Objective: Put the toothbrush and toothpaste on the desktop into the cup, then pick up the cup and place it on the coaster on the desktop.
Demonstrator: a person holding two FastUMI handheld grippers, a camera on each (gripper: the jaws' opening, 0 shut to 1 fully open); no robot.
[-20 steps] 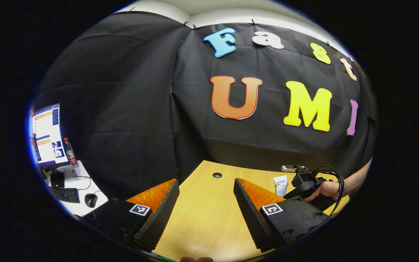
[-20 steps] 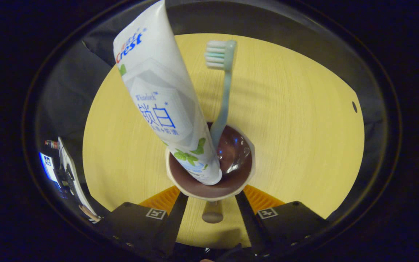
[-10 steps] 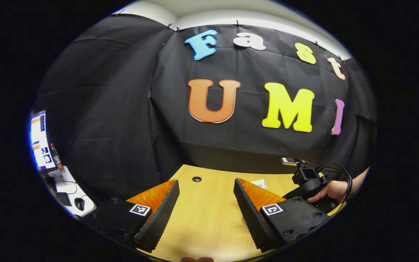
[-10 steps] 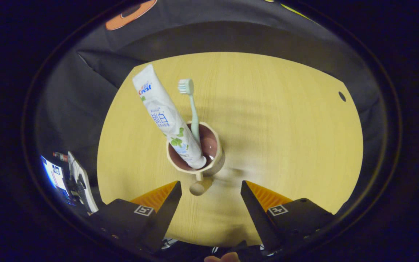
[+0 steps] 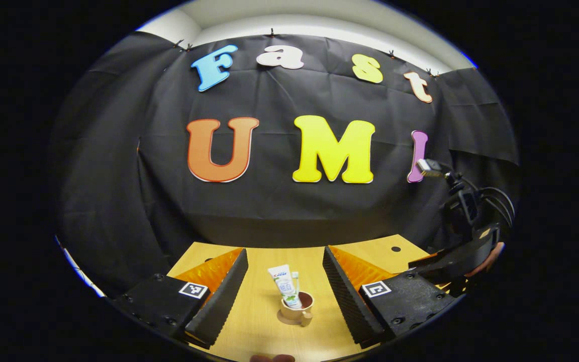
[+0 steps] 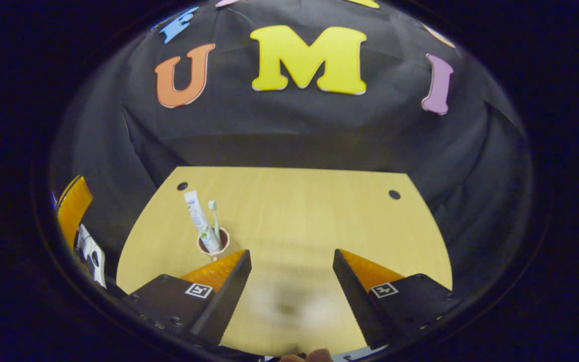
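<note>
The fingers of the left gripper [image 5: 284, 289] are seen spread wide apart at the bottom of the left gripper view, with nothing held between them. Framed in the gap between them, farther off on the wooden desk [image 5: 264, 311], a small cup [image 5: 298, 307] is seen standing upright on a round coaster [image 5: 288, 319]. A toothpaste tube [image 5: 283, 285] and a toothbrush [image 5: 295, 281] are held inside the cup, both standing up out of it, the tube leaning to the left. The cup's handle is turned toward the camera. At the right edge, the right gripper [image 5: 458, 256] is seen raised above the desk; whether it is parted cannot be told from here.

In the right gripper view, the fingers of the right gripper [image 6: 292, 279] are likewise seen spread apart and empty above the desk [image 6: 319, 211]. The cup [image 6: 213, 242] is seen well to the left, just beyond the left finger and apart from it. The toothpaste tube [image 6: 198, 217] leans left out of the cup, and the toothbrush [image 6: 214, 216] stands beside it, bristles uppermost. The desk surface between the fingers is blurred.
</note>
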